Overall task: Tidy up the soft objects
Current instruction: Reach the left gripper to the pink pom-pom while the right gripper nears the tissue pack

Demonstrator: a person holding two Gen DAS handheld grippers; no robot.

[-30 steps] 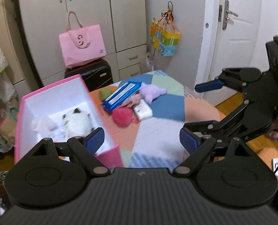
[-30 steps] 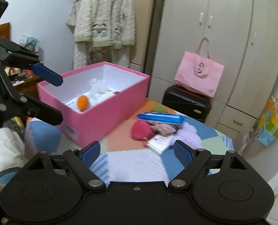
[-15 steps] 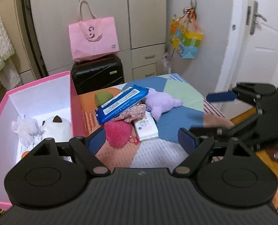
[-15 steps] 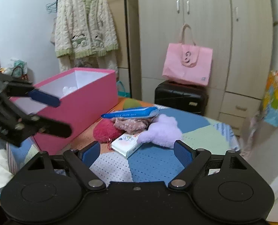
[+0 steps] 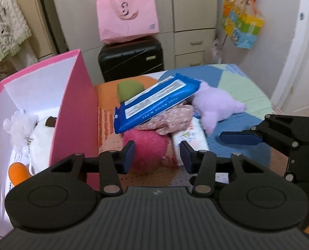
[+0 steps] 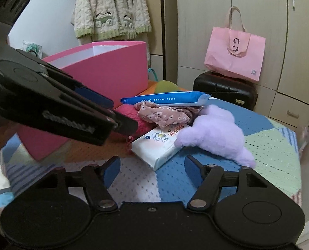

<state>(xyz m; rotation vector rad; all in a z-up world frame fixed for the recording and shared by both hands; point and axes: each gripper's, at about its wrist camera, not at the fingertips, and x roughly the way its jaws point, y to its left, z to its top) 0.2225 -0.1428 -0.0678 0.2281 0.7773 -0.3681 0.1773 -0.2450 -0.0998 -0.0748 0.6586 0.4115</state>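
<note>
Left wrist view is showing the left gripper [image 5: 157, 154] closing its jaws around the fuzzy pink ball [image 5: 147, 149], which is sitting between the blue pads; I cannot tell if the pads are pressing it yet. That ball is lying on the patchwork bed cover [image 5: 248, 87], just beside the pink box [image 5: 75, 95]. A blue pack of wipes [image 5: 154, 102] is resting on top of a flowery cloth [image 5: 171, 118], with a green soft thing [image 5: 129, 88] behind it and a purple plush toy [image 5: 215, 106] beside it. The white tissue pack [image 6: 160, 143] is lying under the cloth's edge, touching the plush. The right gripper [image 6: 152, 171] is closing its jaws too, with nothing between them, near the tissue pack. Inside the box, a white plush [image 5: 41, 137], a white puff [image 5: 19, 125] and an orange thing [image 5: 18, 171] are lying together.
</note>
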